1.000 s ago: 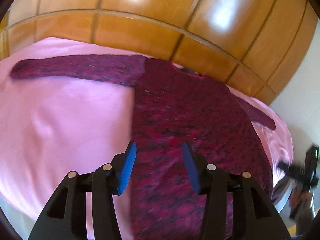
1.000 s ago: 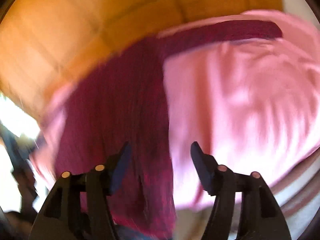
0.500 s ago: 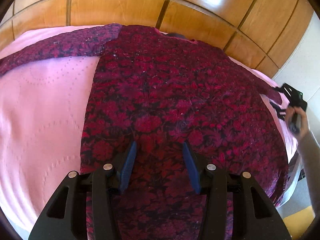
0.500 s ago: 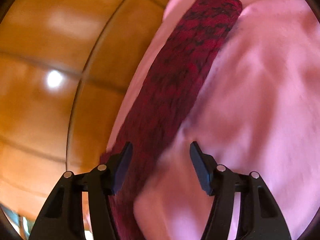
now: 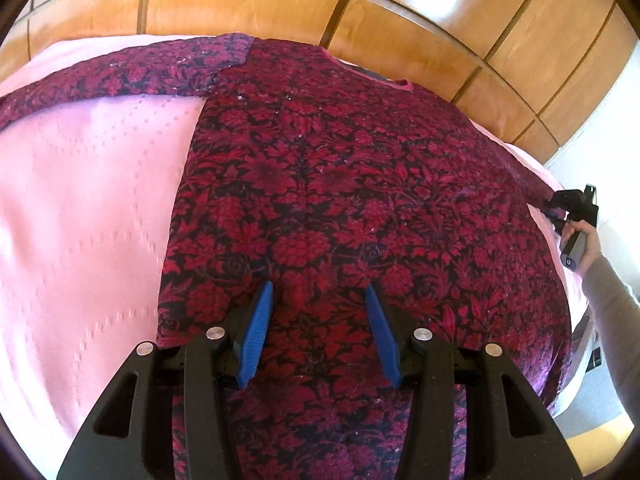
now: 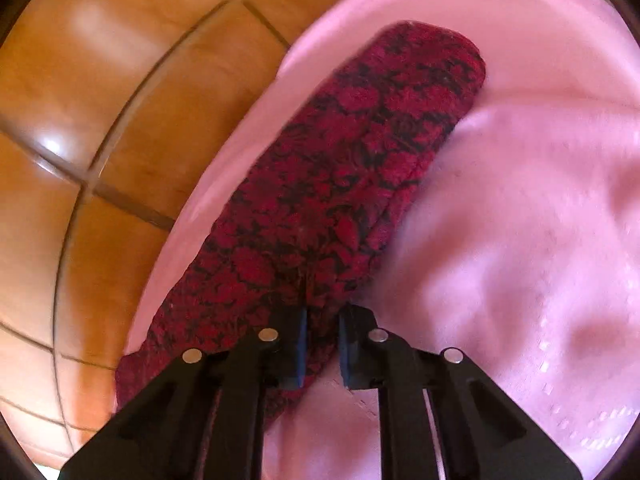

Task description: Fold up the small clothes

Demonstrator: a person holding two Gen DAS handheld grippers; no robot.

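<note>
Right gripper (image 6: 322, 346): jaws nearly closed, pinching a fold of the dark red floral-patterned knit sweater (image 5: 360, 208) at its right sleeve (image 6: 340, 184). The sleeve is running forward from the jaws, cuff end lying flat on the pale pink quilted bedspread (image 6: 520, 240), which is filling everything to the right of the jaws. Glossy brown panelled wooden headboard (image 6: 80, 120) is sitting left of the jaws, past the bedspread edge.

Left gripper (image 5: 318, 312): blue-padded jaws standing wide, holding nothing, hovering over the sweater's lower body. The sweater is lying spread flat ahead of the jaws, its other sleeve stretching away to the left across the bedspread. Far right of these jaws, the right gripper is showing at the sleeve.
</note>
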